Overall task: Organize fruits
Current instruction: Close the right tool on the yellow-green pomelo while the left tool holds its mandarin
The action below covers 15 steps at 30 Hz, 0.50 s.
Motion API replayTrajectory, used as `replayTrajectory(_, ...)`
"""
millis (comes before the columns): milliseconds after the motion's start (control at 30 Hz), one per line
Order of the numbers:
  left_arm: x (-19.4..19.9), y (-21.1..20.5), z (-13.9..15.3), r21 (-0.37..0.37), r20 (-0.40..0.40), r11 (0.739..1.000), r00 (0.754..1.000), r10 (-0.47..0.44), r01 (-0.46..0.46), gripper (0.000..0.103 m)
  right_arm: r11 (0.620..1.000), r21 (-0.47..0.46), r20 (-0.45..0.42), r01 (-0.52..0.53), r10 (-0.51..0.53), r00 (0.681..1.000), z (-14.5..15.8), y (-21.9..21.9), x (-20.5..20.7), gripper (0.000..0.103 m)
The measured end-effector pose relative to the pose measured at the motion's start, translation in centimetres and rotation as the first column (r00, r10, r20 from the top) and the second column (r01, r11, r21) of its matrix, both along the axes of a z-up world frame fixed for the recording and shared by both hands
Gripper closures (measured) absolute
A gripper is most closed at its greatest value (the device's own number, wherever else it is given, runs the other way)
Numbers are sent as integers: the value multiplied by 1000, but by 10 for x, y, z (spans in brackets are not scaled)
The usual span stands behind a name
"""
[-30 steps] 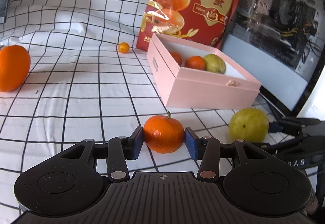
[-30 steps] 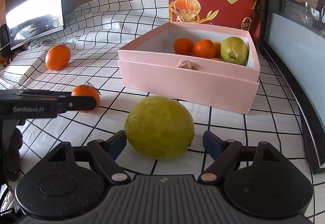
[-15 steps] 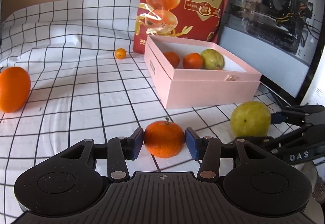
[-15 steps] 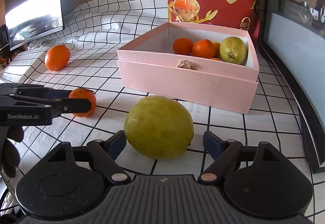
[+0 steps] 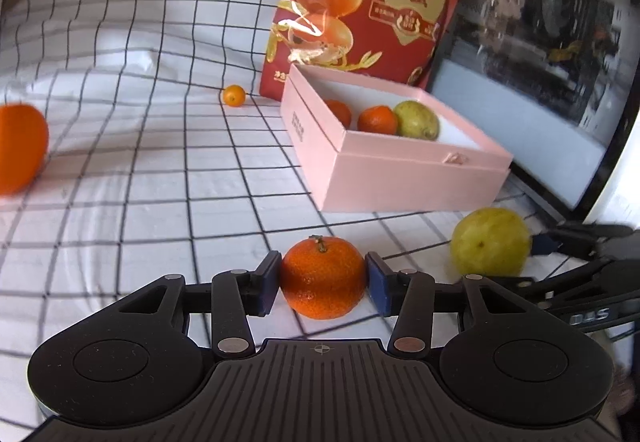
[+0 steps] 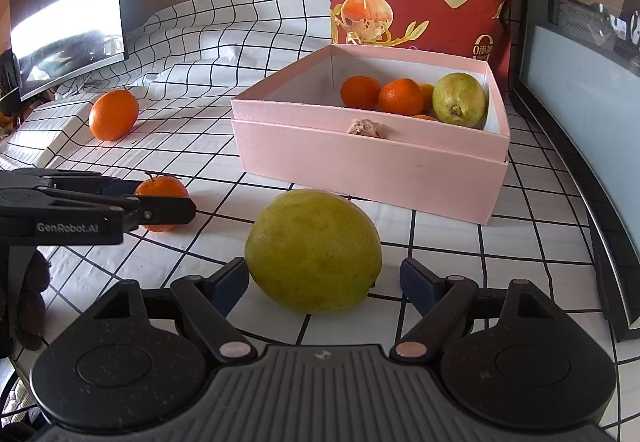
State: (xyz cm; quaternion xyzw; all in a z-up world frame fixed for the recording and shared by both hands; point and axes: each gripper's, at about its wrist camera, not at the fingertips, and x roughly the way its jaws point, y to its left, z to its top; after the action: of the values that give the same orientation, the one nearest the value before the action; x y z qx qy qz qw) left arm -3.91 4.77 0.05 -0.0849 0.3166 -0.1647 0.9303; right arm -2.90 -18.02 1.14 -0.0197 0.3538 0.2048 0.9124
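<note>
Two grippers at work over the checked cloth (image 6: 224, 161), both near the front of the pink box (image 6: 372, 165). Left gripper (image 5: 322, 284) closed on the mandarin (image 5: 322, 282), blue pads touching both flanks at its widest part; whether lifted or resting on the cloth, cannot tell. Right gripper (image 6: 324, 284) spread wide around the green-yellow citrus (image 6: 313, 252), left pad about touching, right pad apart, nothing gripped. Probably firm but bruisable, waxy skin a little slippery; best taken across the widest part, with gentle pressure. Citrus likely the heavier, bulkier piece, needing nearly full jaw width. Inside the box, mandarins and a pear (image 6: 459, 99). Loose on the cloth: an orange (image 6: 113, 114) and a kumquat (image 5: 234, 95).
</note>
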Motion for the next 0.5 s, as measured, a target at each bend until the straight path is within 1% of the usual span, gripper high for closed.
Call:
replayTrajectory(67,-2,1,-2,-51,-11,999,1000,-14,14,52,1000,-5,-2,15,-15,1000,0,-1,1,20)
replayTrajectory(100,-4,0,-2,-61,-9,998,1000,-19,19,52,1000,-3,-7,16,-16,1000,1,-2,1,20)
replayTrajectory(267,-7,-1,-3,-68,-8,998,1000,-12,11,52,1000,0,-16,9,-9,1000,2,-12,-6,19)
replayTrajectory(367,-8,0,-3,-78,-7,997,1000,-4,4,52,999,-42,3,8,-8,1000,1,-18,-17,18)
replayTrajectory(433,-9,2,-3,-89,-7,996,1000,4,-5,52,995,-91,30,39,-36,999,0,-21,-24,18)
replayTrajectory(500,-9,3,-3,-95,-7,995,1000,13,-13,52,994,-99,50,42,-37,998,0,-24,-30,18)
